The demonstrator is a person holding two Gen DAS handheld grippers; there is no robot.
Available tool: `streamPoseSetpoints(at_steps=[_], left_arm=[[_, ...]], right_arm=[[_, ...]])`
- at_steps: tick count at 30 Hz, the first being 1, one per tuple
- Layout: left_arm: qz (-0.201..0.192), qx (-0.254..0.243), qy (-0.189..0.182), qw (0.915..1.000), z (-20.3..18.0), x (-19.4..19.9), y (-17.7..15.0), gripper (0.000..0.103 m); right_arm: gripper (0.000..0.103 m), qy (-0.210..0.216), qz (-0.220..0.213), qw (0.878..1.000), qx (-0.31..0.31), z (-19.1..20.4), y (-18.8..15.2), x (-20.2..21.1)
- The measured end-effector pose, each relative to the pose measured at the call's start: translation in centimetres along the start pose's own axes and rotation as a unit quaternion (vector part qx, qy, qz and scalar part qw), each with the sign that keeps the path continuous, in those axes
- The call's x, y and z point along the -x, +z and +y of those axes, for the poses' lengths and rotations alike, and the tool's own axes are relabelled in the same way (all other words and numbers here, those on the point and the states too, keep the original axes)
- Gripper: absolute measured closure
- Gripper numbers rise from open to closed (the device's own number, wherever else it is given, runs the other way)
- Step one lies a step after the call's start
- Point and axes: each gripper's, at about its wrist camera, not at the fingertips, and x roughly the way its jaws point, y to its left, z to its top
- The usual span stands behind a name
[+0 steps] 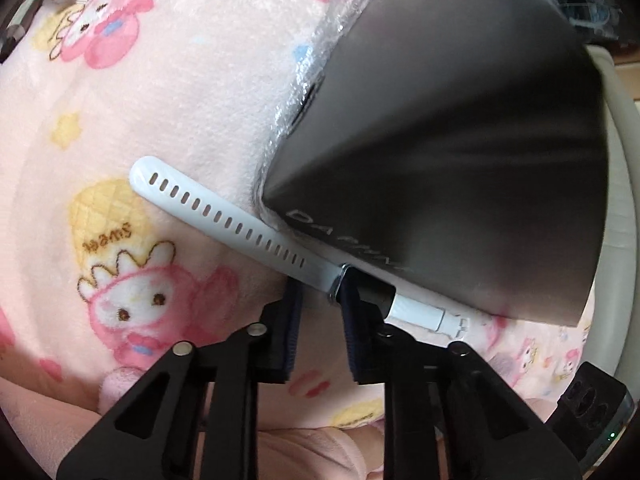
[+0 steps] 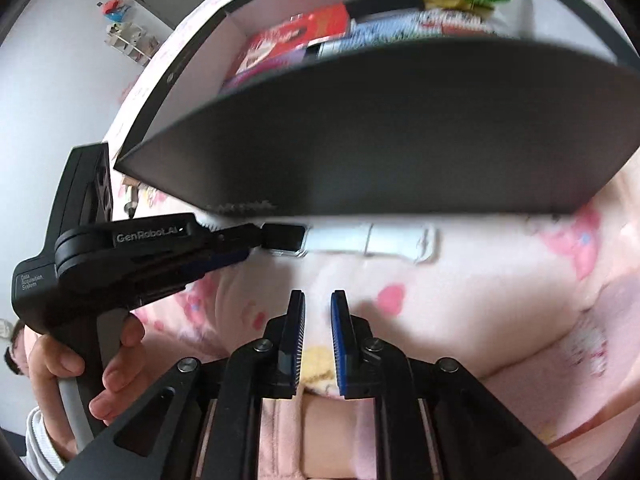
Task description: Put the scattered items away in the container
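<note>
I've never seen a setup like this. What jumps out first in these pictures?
Probably the big dark grey flat board leaning across the pink cartoon-print fleece blanket, hiding much of the white box of colourful packets behind it. Next, the smartwatch with a white perforated strap lying at the board's lower edge, where the left gripper has its fingers around the black watch body. The right gripper, nearly closed, holds nothing above the blanket.

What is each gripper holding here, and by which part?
The left gripper pinches the white-strapped watch at its dark case, with the straps sticking out both sides. The right gripper holds nothing, its jaws nearly shut.
</note>
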Motion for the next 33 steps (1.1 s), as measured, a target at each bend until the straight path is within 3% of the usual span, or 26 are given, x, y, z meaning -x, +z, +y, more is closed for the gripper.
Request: streamPoseSetpoints(at_steps=[4, 8, 10, 12, 16, 19, 21, 29, 33], left_arm=[[0.013, -0.006, -0.001, 0.9999, 0.2, 0.3, -0.3, 0.094], [0.000, -0.005, -0.034, 0.9994, 0.5, 1.2, 0.0, 0.092], [-0.005, 0.007, -0.047, 0.9989, 1.0, 1.4, 0.3, 0.066], [-0.009, 0.020, -0.055, 0.9982, 1.4, 1.5, 0.7, 0.057], [-0.009, 0.037, -0.055, 0.9978, 1.9, 0.9, 1.3, 0.061], [-0.010, 0.026, -0.045, 0.9986, 1.6, 0.7, 1.4, 0.079], [-0.011, 0.019, -0.038, 0.9990, 1.5, 0.9, 1.4, 0.082], [0.007, 0.011, -0.036, 0.9993, 1.6, 1.7, 0.8, 0.089], [0.008, 0.017, -0.037, 0.9991, 2.1, 2.0, 0.7, 0.088]], right_arm=[[0.092, -0.003, 0.013, 1.000, -0.008, -0.2, 0.0, -1.1], [0.093, -0.047, -0.031, 0.997, -0.046, -1.4, 0.3, -0.4], [0.092, -0.061, -0.061, 0.995, -0.054, -1.7, 0.3, 0.5], [0.092, -0.045, -0.052, 0.995, -0.073, -2.2, 0.1, 0.2], [0.090, -0.008, -0.026, 0.995, -0.098, -2.9, -0.1, -0.8], [0.088, -0.007, -0.026, 0.993, -0.118, -3.7, 0.3, -1.7], [0.088, -0.004, -0.029, 0.991, -0.134, -4.3, 0.4, -2.3], [0.088, -0.009, -0.060, 0.994, -0.094, -3.1, -0.2, -1.3], [0.088, -0.002, -0.055, 0.991, -0.119, -3.9, -0.5, -1.1]])
